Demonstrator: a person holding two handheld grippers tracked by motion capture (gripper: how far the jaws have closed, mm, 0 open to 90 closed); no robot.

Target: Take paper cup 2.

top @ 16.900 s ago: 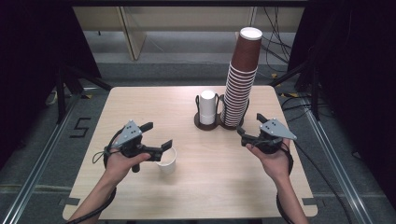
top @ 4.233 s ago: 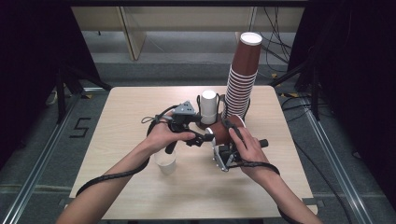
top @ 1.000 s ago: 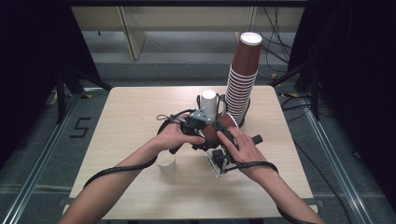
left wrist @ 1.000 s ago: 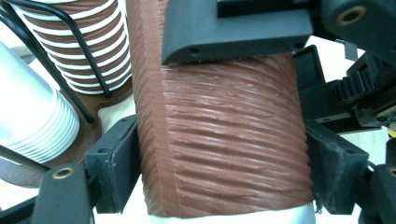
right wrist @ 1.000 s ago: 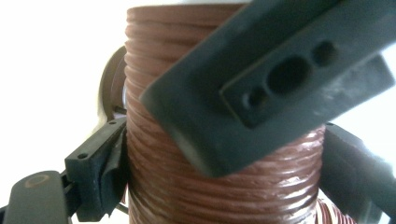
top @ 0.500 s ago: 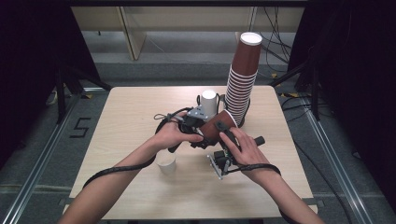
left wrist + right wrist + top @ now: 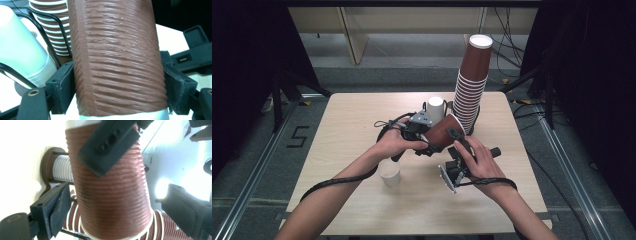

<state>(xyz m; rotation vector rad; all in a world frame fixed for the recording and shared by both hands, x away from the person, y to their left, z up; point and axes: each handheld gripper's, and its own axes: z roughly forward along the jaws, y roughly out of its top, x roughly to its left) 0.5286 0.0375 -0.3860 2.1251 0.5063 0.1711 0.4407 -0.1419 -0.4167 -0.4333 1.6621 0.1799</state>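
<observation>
A brown ribbed paper cup [image 7: 443,129] is held tilted above the table's middle. My left gripper [image 7: 438,140] is shut on it; in the left gripper view both pads [image 7: 62,87] press on the sides of the cup [image 7: 115,50]. My right gripper [image 7: 455,144] reaches in from the right. Its jaws straddle the same cup [image 7: 110,195] near the rim with small gaps on both sides, and they have just been closing a little. The left gripper's jaw [image 7: 107,145] crosses the cup higher up in the right gripper view.
A tall stack of brown cups [image 7: 472,85] stands at the back right. Just left of it, a wire holder carries a stack of white cups [image 7: 435,106]. A small white cup [image 7: 390,173] sits upright on the table [image 7: 347,125], near the left forearm.
The right hand has shifted slightly up toward the brown cup. The left hand and the cup have stayed almost in place.
</observation>
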